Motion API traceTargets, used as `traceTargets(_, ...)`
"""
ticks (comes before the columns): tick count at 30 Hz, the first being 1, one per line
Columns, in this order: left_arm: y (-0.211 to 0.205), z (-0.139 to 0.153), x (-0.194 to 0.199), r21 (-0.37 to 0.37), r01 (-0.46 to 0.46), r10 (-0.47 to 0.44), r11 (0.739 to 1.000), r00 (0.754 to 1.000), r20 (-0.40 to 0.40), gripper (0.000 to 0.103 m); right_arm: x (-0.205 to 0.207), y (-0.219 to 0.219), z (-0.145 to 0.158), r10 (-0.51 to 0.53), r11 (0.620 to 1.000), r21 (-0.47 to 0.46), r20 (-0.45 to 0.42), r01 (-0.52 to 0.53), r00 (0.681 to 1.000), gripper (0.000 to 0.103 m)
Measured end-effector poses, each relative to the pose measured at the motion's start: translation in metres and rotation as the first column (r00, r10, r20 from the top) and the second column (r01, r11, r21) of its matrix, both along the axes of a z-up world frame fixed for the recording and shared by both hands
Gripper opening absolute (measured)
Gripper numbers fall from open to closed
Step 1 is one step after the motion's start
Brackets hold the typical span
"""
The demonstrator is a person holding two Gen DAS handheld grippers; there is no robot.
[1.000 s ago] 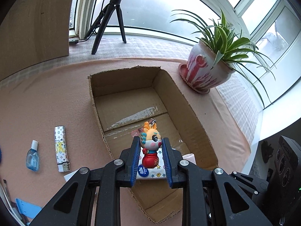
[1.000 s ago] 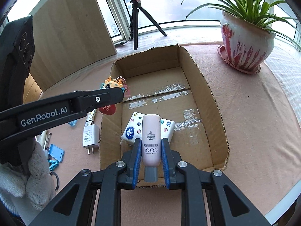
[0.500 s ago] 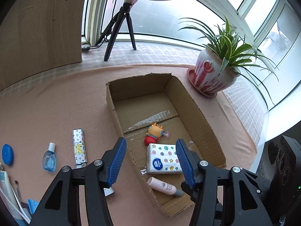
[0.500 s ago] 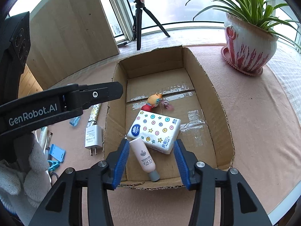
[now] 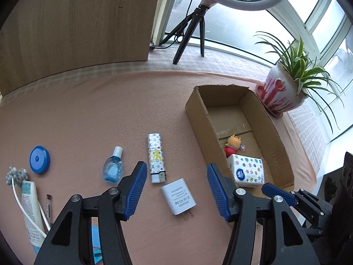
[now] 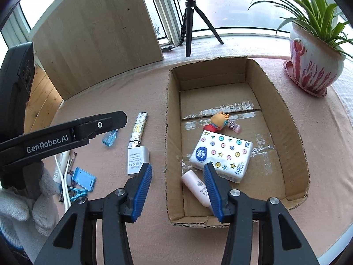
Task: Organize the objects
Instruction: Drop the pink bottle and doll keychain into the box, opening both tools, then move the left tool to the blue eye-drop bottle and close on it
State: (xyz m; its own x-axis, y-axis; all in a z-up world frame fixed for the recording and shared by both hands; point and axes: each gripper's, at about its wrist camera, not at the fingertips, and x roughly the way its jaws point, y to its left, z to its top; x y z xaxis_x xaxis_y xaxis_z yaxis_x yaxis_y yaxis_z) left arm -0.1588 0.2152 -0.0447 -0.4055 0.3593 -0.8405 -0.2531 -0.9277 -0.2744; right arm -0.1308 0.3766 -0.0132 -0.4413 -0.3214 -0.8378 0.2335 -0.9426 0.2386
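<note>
The cardboard box point(image 6: 174, 132) holds a small toy figure point(image 6: 217, 121), a starred tissue pack point(image 6: 222, 154) and a pink bottle point(image 6: 195, 186) lying flat. My left gripper point(image 5: 176, 170) hovers left of the box point(image 5: 198, 119). Its jaws are opening with nothing between the pads, and a white charger point(image 5: 178, 195) lies on the cloth below the gap. My right gripper point(image 6: 177, 169) stands open over the box's near left wall, holding nothing. A patterned lighter point(image 5: 156, 156) and a blue dropper bottle point(image 5: 112, 167) lie beside the charger.
A blue round lid point(image 5: 39, 159), a tube point(image 5: 30, 209) and a cable lie at far left, with a blue clip point(image 6: 83, 178) near a gloved hand. A potted plant point(image 6: 313, 66) stands right of the box. A tripod point(image 6: 189, 28) and wooden board point(image 6: 97, 37) stand behind.
The left gripper let the toy go into the box, opened and swung left over the loose items. The right gripper released the pink bottle into the box and drew back.
</note>
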Motion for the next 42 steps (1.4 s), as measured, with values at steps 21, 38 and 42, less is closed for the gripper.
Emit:
traceTargets(21,-0.087,-0.052,-0.016,-0.082,-0.108,0.115,0.991,0.990,0.081,0.062,-0.021,-0.081,-0.013,0.108,0.994,-0.028,0.054,-0.107,0.993,0.045)
traceTargets(38,-0.055,-0.075,-0.033,-0.126,0.000,0.007,0.992,0.999,0.053,0.047,-0.058,-0.107,-0.039,0.093,0.996,-0.021,0.149,-0.091,0.984,0.024)
traceTargets(42,-0.052,-0.080,-0.040,-0.128,0.001,0.007,0.992,0.998,0.061,0.037,-0.065,-0.112,-0.043,0.091,0.996,-0.008,0.155,-0.091,0.984,0.024)
